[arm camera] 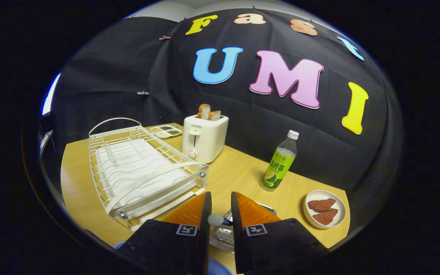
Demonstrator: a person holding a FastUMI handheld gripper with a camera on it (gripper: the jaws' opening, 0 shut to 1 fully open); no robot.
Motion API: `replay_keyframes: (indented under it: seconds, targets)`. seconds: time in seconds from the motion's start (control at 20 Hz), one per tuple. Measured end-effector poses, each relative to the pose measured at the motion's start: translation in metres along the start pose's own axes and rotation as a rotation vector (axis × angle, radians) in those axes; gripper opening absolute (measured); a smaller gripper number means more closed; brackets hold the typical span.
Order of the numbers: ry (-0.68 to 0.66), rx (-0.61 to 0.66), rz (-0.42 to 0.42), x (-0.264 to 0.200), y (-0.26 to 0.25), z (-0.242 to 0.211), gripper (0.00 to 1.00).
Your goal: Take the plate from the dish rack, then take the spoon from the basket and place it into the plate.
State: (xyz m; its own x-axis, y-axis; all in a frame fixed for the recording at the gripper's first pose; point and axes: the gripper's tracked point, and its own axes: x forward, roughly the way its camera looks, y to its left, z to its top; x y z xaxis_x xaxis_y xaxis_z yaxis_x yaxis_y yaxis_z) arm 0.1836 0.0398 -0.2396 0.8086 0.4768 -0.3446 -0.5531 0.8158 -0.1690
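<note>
My gripper (220, 214) is shut on the spoon (217, 220), whose rounded white handle end with a blue band sits pressed between the two fingers. Just below and beyond the fingers lies the perforated metal basket (223, 237) on the wooden table (239, 172). A sliver of the blue plate (220, 269) peeks out under the fingers, nearest to me. The spoon's bowl is hidden. The white wire dish rack (139, 172) stands to the left of the fingers with nothing in its slots.
A white toaster (204, 138) with two bread slices stands beyond the rack, with a small divided tray (165, 131) behind it. A green-labelled bottle (279, 162) and a white bowl (324, 214) with reddish pieces sit to the right.
</note>
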Motion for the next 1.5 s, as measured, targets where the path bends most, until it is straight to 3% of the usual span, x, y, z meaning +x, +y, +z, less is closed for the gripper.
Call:
replay_keyframes:
  seconds: [0.1, 0.25, 0.8, 1.25, 1.5]
  targets:
    - [-0.018, -0.018, -0.051, 0.005, -0.018, 0.008, 0.24]
    - [-0.018, 0.015, -0.043, 0.012, -0.028, 0.013, 0.18]
    - [-0.026, 0.074, -0.007, -0.003, -0.044, 0.035, 0.12]
    - [-0.107, 0.157, 0.034, -0.077, -0.063, 0.121, 0.12]
    - [-0.115, 0.114, 0.022, -0.118, -0.05, 0.133, 0.12]
